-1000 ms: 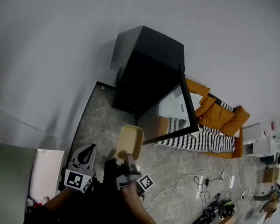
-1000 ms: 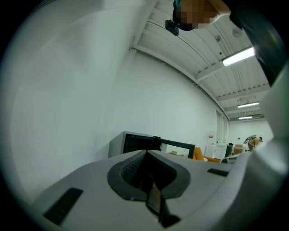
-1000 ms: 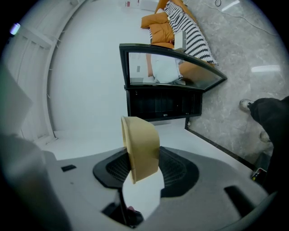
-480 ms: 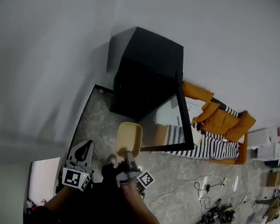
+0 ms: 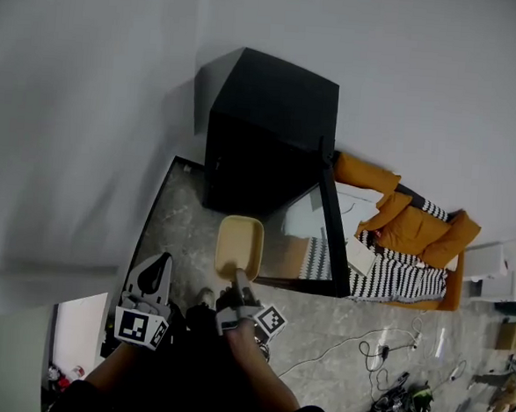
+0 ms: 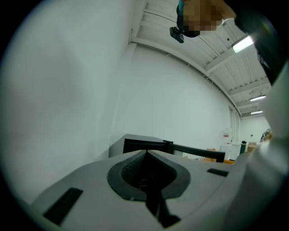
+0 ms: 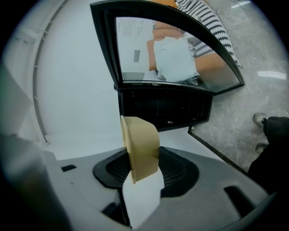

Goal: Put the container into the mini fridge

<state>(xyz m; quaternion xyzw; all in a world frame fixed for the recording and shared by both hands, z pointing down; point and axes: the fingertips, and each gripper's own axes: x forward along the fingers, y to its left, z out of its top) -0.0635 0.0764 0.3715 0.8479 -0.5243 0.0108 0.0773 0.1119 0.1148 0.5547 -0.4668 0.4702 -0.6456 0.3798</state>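
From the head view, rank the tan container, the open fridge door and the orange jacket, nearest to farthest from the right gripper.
1. The tan container, clamped in the right gripper.
2. The open fridge door, ahead and rightward.
3. The orange jacket, far right beyond the door.

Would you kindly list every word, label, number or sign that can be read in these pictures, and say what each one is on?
No text is legible in any view.
On the left marker cube and right marker cube: black-and-white square patterns only, no letters.
On the mini fridge door: faint printed lines in the glass, too blurred to read.
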